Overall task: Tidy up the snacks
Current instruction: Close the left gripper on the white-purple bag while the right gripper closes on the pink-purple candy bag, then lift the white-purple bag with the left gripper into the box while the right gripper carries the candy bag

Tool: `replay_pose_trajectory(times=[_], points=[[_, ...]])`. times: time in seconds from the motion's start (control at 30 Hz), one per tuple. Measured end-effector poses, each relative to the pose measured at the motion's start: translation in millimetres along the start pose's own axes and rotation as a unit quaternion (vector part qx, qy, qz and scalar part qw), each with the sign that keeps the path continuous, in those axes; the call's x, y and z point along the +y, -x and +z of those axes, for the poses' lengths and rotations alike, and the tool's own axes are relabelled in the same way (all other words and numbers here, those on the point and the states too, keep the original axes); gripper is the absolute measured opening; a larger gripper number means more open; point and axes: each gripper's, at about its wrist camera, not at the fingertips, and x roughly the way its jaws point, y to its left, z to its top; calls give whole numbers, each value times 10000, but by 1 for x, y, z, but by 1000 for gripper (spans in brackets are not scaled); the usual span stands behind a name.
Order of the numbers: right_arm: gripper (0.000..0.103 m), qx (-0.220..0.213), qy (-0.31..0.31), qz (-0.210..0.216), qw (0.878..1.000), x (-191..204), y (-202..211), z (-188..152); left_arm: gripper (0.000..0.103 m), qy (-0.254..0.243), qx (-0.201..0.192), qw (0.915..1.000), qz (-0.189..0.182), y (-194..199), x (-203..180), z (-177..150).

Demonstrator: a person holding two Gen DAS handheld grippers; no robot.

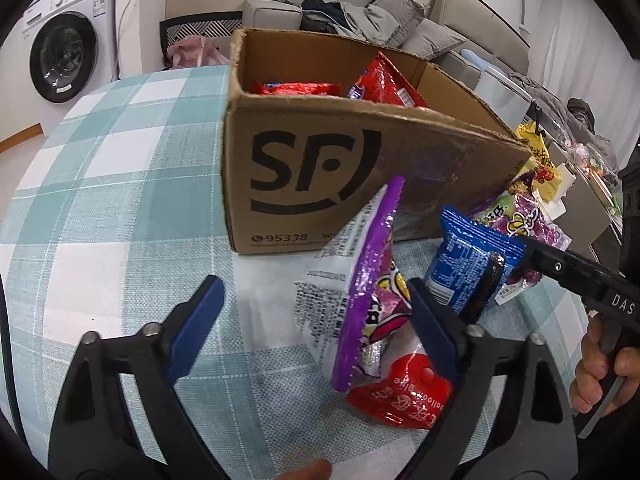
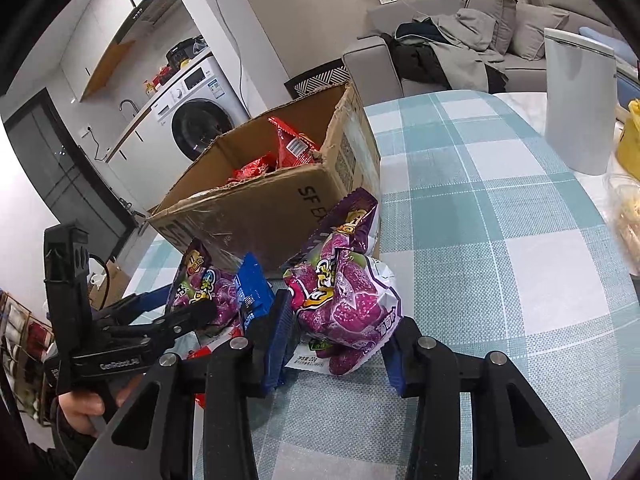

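I see my right gripper (image 2: 336, 344) clamped on one purple pack (image 2: 344, 300), my left gripper (image 1: 316, 320) open around another (image 1: 372, 296), one blue pack (image 1: 464, 264) beside them, one box (image 1: 320, 168) behind.

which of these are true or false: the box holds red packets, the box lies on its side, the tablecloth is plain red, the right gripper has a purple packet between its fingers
The cardboard box holds red packets: true.
The box lies on its side: false, it stands upright with its top open.
The tablecloth is plain red: false, it is checked in teal and white.
The right gripper has a purple packet between its fingers: true, its pads press on the crumpled packet.
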Motion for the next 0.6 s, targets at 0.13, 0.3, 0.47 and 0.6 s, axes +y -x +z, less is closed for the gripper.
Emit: replay_pose_trajectory(times=[0.13, 0.3, 0.47, 0.6], points=[[42, -22, 15, 24, 10000, 1, 4, 0, 62, -115, 103, 9998, -159, -3, -7, -1], [42, -87, 85, 72, 9999, 3, 10, 2, 48, -377, -10, 9989, -268, 4, -20, -3], [42, -195, 203, 83, 9996, 9, 20, 2, 47, -436, -199, 9987, -181, 16, -24, -2], [42, -279, 239, 89, 9993, 12, 28, 3, 47, -401, -318, 9986, -155, 30, -23, -4]])
